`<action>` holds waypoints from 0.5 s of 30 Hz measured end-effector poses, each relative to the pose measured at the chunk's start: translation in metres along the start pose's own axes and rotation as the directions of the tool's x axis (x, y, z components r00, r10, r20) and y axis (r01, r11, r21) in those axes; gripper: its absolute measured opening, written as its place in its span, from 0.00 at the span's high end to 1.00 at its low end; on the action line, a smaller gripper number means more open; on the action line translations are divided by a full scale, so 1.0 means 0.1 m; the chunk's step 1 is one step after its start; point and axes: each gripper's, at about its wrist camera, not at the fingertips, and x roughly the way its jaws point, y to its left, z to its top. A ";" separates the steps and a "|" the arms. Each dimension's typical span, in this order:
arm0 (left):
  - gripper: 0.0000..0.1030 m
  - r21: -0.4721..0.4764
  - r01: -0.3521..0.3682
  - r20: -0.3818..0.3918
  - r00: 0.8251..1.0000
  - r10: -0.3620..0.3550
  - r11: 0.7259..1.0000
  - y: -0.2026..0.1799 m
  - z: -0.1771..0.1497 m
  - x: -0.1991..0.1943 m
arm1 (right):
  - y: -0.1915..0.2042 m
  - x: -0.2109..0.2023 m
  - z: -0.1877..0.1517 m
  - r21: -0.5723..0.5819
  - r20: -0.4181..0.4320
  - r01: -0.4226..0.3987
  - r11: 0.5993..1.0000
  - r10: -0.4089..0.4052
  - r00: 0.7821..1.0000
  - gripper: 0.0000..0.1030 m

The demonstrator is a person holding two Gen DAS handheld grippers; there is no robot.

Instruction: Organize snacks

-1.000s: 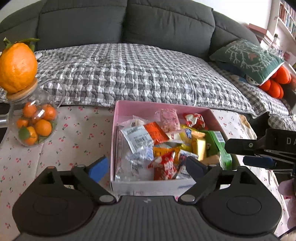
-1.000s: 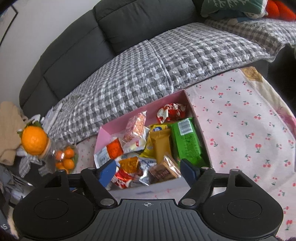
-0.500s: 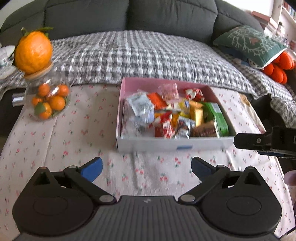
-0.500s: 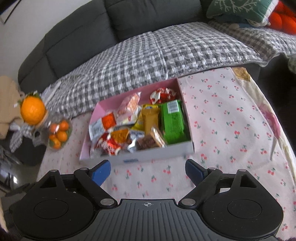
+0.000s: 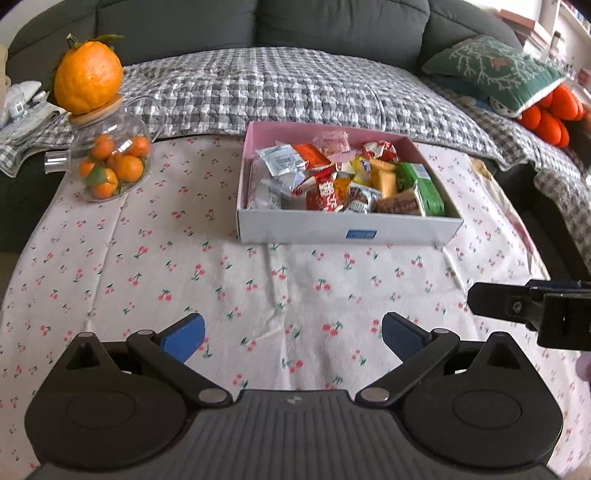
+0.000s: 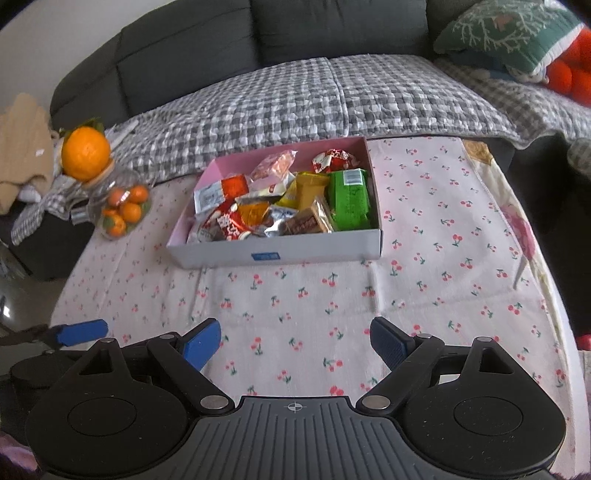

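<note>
Glass jar [image 5: 110,162] w/ oranges upper left; snack box [image 5: 343,225] centre, full; left gripper [image 5: 291,334] & right gripper [image 6: 295,341] wide apart, empty.

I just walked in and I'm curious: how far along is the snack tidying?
It looks nearly finished: the snacks all sit in the pink box, and none lie loose on the cherry tablecloth. The left gripper and right gripper are open and empty.

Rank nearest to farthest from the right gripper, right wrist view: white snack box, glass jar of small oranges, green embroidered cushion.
From the right gripper:
1. White snack box, straight ahead on the cherry-print cloth.
2. Glass jar of small oranges, far left.
3. Green embroidered cushion, on the sofa, upper right.
</note>
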 end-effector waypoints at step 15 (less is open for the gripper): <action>0.01 0.040 -0.099 -0.002 0.995 0.099 0.994 -0.01 -0.21 -0.10 | 0.26 -0.01 -0.24 -0.104 0.029 0.057 0.993 -0.055 0.998 0.12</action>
